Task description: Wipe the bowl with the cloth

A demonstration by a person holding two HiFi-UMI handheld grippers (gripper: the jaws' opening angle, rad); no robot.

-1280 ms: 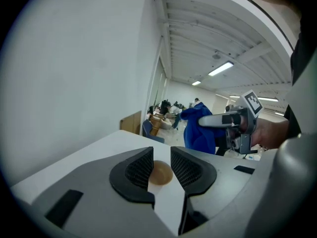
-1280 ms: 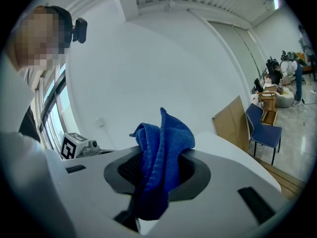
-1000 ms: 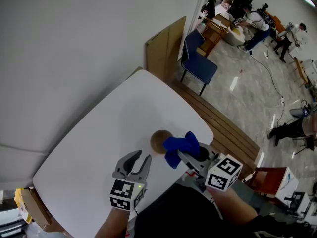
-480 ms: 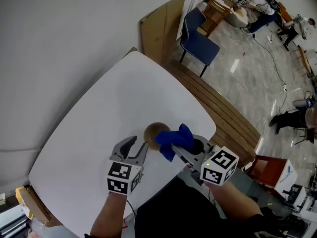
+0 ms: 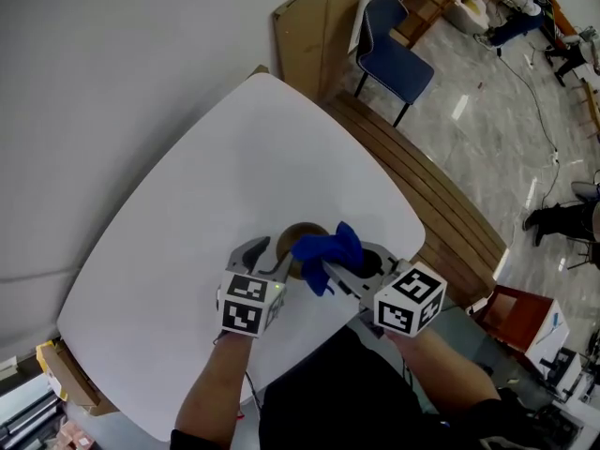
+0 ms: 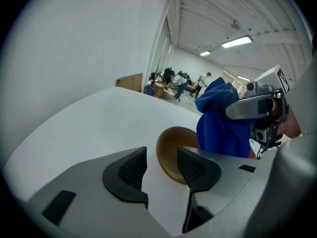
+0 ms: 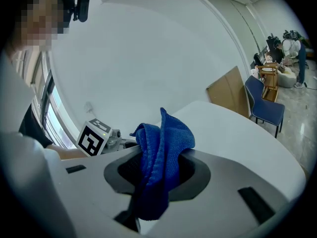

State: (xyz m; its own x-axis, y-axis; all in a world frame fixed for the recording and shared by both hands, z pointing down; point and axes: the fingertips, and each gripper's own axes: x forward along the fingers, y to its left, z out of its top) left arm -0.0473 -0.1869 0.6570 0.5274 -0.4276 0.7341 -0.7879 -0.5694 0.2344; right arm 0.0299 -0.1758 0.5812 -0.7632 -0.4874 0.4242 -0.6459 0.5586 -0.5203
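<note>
Just past L gripper (image 5: pixel 267 254): bowl (image 5: pixel 302 234), cloth (image 5: pixel 323 251) beside.

Item 1: white table (image 5: pixel 211 190), smooth matte top, roughly square in outline with broadly rounded corners; also seen in the left gripper view (image 6: pixel 94 118) and the right gripper view (image 7: pixel 237 125).

Item 2: round brown bowl (image 5: pixel 299 233), wood-like in colour, shallow, with a smooth inner wall (image 6: pixel 170 155). It stands upright on the table top with its opening facing up, close to the table's near edge and well away from the table's far corner. In the head view its right part is hidden.
</note>
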